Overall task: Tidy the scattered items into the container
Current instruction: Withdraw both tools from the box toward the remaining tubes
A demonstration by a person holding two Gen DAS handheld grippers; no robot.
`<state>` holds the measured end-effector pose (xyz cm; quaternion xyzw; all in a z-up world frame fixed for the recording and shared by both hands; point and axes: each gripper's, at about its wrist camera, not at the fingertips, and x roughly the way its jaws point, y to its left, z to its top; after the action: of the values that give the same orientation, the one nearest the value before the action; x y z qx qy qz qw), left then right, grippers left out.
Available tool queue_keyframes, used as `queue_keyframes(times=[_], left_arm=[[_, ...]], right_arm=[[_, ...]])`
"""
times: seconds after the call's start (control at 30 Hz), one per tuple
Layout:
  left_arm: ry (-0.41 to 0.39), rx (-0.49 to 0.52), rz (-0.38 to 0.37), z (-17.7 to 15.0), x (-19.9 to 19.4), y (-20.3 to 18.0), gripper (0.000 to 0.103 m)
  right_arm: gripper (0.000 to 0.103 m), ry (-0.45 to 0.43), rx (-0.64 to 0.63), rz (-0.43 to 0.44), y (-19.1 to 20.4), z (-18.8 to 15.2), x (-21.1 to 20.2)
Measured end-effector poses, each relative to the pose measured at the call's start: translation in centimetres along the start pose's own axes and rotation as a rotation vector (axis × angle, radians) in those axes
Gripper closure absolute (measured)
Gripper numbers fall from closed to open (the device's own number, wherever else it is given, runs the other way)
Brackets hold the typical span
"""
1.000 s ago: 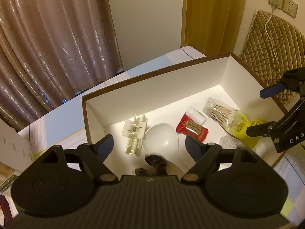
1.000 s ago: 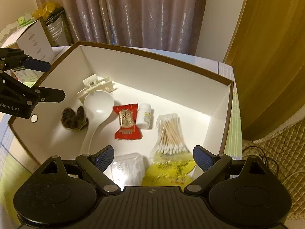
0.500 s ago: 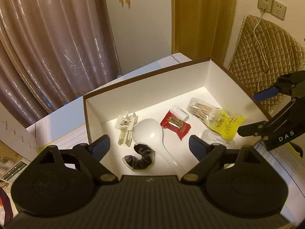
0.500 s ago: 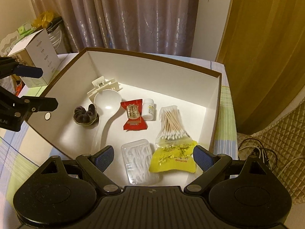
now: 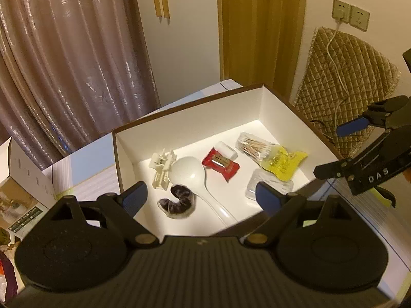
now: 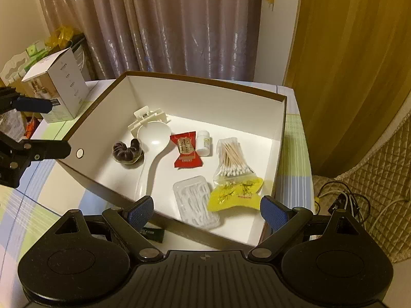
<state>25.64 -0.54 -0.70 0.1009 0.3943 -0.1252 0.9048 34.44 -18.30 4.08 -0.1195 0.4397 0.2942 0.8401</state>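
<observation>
Left wrist view: my left gripper (image 5: 201,198) has its jaws spread wide, nothing between the pads. It hangs over the near edge of the box (image 5: 190,118). All items lie on the box floor beyond the fingertips: hair claw (image 5: 162,169) far left, white spoon (image 5: 191,175) touching it, dark scrunchie (image 5: 178,202) just beside the spoon handle, red sachet (image 5: 221,163), small white bottle (image 5: 226,149) behind the sachet, cotton swab bag (image 5: 269,154), clear plastic tray (image 5: 269,187). The tray is partly hidden by my own right finger, and the spoon handle end disappears under the gripper body. My right gripper (image 5: 334,151) shows at the right edge, also spread, cut off by the frame. Only this view has the wall sockets (image 5: 350,15) and the quilted cover (image 5: 341,89) with its cable.

Right wrist view: my right gripper (image 6: 206,209) is spread and empty, above the near wall of the box (image 6: 205,95). Tray (image 6: 196,205) and swab bag (image 6: 235,177) sit closest to the fingertips, fully visible here. Bottle (image 6: 203,143) stands upright just beside the sachet (image 6: 187,150). Scrunchie (image 6: 128,151), spoon (image 6: 154,143) and claw (image 6: 147,118) lie toward the left wall. My left gripper (image 6: 51,125) pokes in from the left, over the box's left rim. Only here: a small dark packet (image 6: 151,233) on the table outside the box, half under my left finger; label unreadable. Carton (image 6: 60,92) stands upright beside the box. Loose cable (image 6: 341,200) on the right.
</observation>
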Motion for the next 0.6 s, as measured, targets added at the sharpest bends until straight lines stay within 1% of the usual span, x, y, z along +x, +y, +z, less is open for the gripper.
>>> queue_keyframes(times=[0.27,0.47,0.6], left_arm=[[0.011,0.002,-0.017,-2.6,-1.4,-0.6,0.014],[0.017,0.0,-0.004,-4.4,-2.1,-0.5,0.014],[0.019,0.0,-0.022,-5.4,-2.3,-0.6,0.015]], right_arm=[[0.008,-0.002,0.029,0.013,0.5,-1.9,-1.0],[0.008,-0.007,0.041,0.018,0.8,-3.1,-1.8],[0.008,-0.012,0.053,0.025,0.8,-3.6,-2.0]])
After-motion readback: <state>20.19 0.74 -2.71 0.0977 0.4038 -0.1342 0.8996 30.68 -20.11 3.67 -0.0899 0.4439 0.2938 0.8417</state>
